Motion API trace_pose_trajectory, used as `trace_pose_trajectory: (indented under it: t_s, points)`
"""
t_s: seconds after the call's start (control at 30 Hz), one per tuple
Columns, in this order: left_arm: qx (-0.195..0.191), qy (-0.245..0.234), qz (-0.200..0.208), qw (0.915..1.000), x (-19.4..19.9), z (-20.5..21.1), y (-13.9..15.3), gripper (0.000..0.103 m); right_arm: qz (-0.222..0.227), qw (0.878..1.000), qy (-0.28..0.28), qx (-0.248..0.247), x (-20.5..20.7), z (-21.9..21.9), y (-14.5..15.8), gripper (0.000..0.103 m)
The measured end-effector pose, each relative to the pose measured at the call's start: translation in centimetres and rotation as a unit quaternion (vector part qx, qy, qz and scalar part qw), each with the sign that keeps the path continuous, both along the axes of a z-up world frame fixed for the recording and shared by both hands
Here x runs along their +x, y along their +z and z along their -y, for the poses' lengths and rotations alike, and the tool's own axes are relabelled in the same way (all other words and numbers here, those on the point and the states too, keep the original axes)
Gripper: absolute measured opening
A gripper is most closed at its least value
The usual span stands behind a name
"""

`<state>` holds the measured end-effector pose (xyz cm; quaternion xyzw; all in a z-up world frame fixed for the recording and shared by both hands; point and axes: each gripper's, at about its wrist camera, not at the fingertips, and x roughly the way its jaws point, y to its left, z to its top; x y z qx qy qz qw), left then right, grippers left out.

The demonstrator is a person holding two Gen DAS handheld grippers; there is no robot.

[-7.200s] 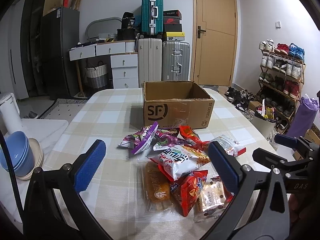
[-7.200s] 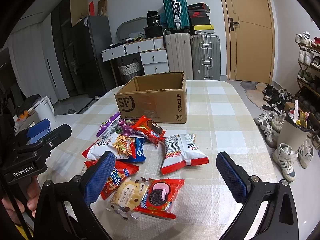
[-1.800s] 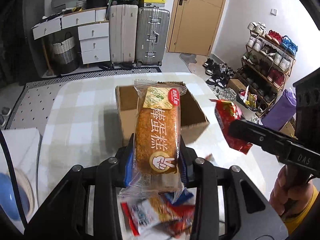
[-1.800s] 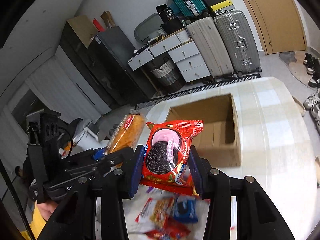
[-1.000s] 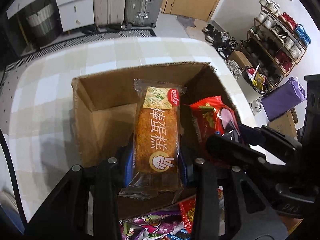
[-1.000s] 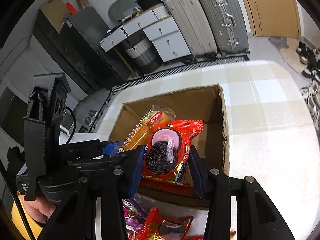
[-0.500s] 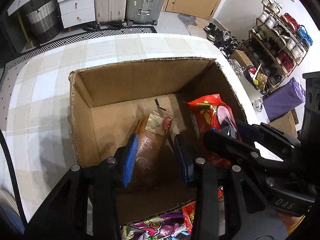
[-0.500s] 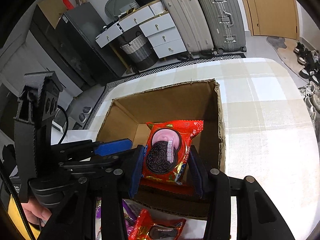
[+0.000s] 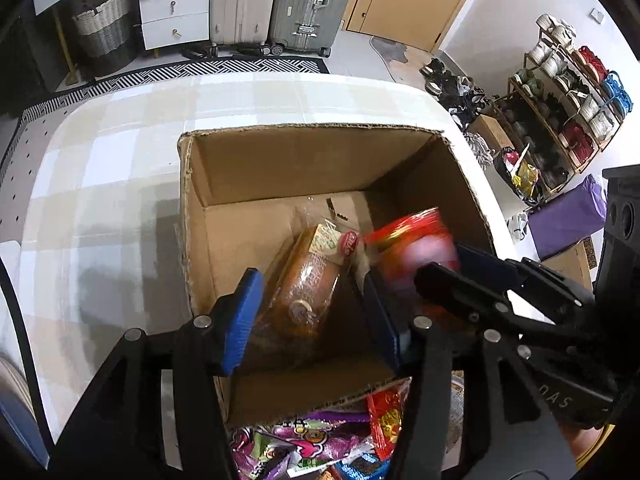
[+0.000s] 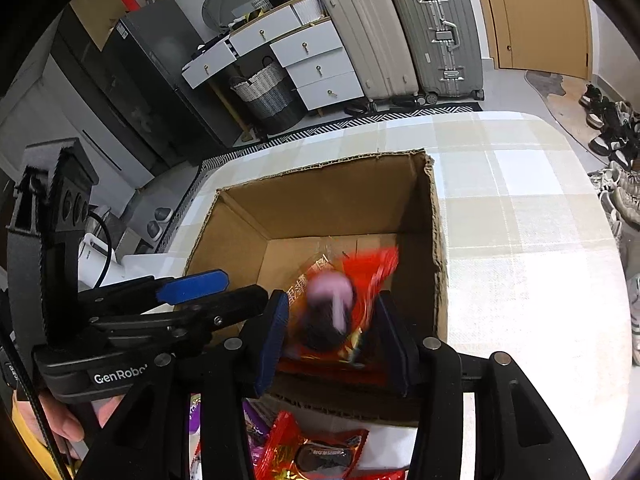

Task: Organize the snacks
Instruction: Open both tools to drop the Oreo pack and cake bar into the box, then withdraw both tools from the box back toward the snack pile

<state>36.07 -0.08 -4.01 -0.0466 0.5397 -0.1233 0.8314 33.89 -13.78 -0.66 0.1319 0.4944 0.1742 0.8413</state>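
Snacks, two packets, both over or in the open cardboard box (image 9: 280,168). Item one: cake bar (image 9: 308,280) in a clear wrapper, lay tilted on the box floor, label end toward the far wall. Item two: red cookie packet (image 10: 344,300), blurred, between the right gripper's pads, just right of the cake bar.

Left gripper (image 9: 312,308): jaws were opening, blue pads stood clear of the cake bar on both sides; it held nothing. Right gripper (image 10: 332,336): jaws were opening by a small amount; the blur suggested the cookie packet was slipping free, and the pads no longer seemed to press it, though this was hard to tell.

Box stood on a checked table (image 9: 120,200), its near wall touching a pile of unsorted packets (image 9: 320,448) in purple, red and blue. Beyond the table: suitcases (image 10: 400,32), white drawers (image 10: 312,64), a shoe rack (image 9: 568,120) at far right.

Risks, as judged: the cookie packet could land edge-up on the cake bar and crush it. Both grippers crowded the same near-right corner and might knock together on withdrawal. A finger catching the near wall could drag the light box across the smooth cloth into the pile.
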Motion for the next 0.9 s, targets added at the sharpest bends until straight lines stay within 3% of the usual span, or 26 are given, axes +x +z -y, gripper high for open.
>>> trace_pose_trajectory:
  t_s: [0.33,0.47,0.6,0.73,0.9]
  points:
    - [0.000,-0.003,0.012,0.9999,-4.6,-0.1,3.0,0.056,0.036,0.999,-0.003,-0.005,-3.1,0.8,3.3,0.046]
    - [-0.006,-0.009,0.037,0.9992,-8.9,-0.4,5.7,0.057,0.056,0.998,0.002,-0.005,-6.0,1.1,5.5,0.046]
    - [-0.020,-0.001,0.062,0.9979,-13.8,-0.8,9.0,0.070,0.079,0.997,-0.005,0.009,-9.8,1.8,8.3,0.047]
    - [-0.031,0.003,0.082,0.9962,-18.2,-1.2,11.7,0.070,0.096,0.995,-0.009,0.012,-13.6,1.9,10.7,0.047]
    - [-0.009,0.009,0.128,0.9917,-24.6,-1.1,15.1,0.074,0.116,0.993,-0.008,0.012,-18.2,2.1,13.1,0.047]
